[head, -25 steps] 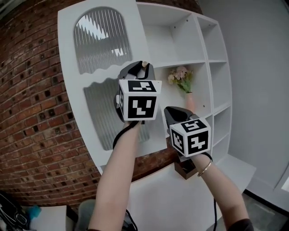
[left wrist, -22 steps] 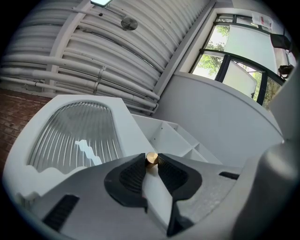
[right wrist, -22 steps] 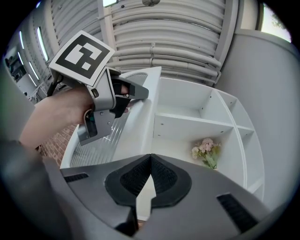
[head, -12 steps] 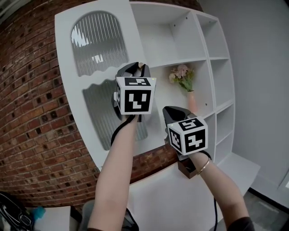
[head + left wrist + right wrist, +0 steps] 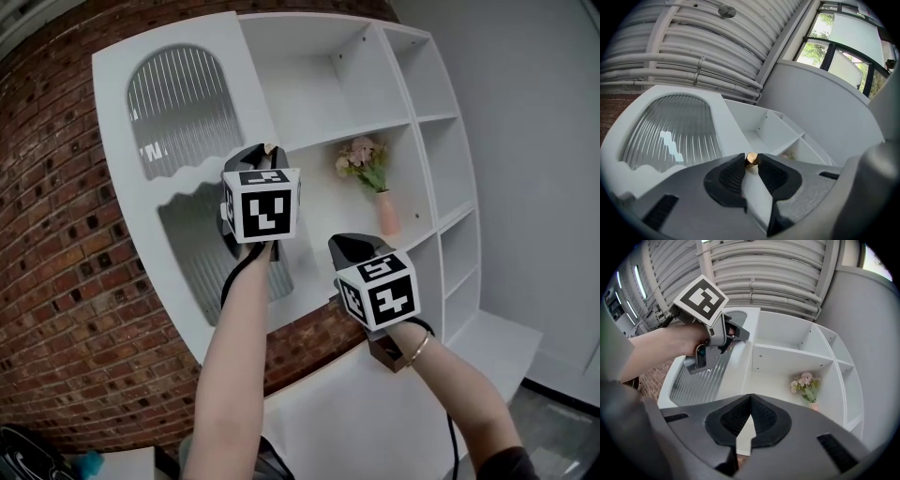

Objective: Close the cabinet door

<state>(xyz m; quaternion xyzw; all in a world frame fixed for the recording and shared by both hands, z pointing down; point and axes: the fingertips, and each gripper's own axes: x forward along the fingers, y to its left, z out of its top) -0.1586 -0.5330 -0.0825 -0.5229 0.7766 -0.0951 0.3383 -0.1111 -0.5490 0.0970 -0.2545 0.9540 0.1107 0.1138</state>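
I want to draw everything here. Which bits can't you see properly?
Brown block below the right tool: head view, the wrist covers most; what it is stays unclear.
Vase: right gripper view, the tool's body hides its base.
Door's lower glass: head view, left arm covers part.

Cabinet door (image 5: pixel 169 169) open at left of the shelf unit (image 5: pixel 328 84), brick wall (image 5: pixel 56 281) behind it, knob (image 5: pixel 751 158) at the door's right edge between the left gripper (image 5: pixel 751 162) fingers, vase of flowers (image 5: pixel 382 208) on a middle shelf right of the door, right gripper (image 5: pixel 750 398) lower right.
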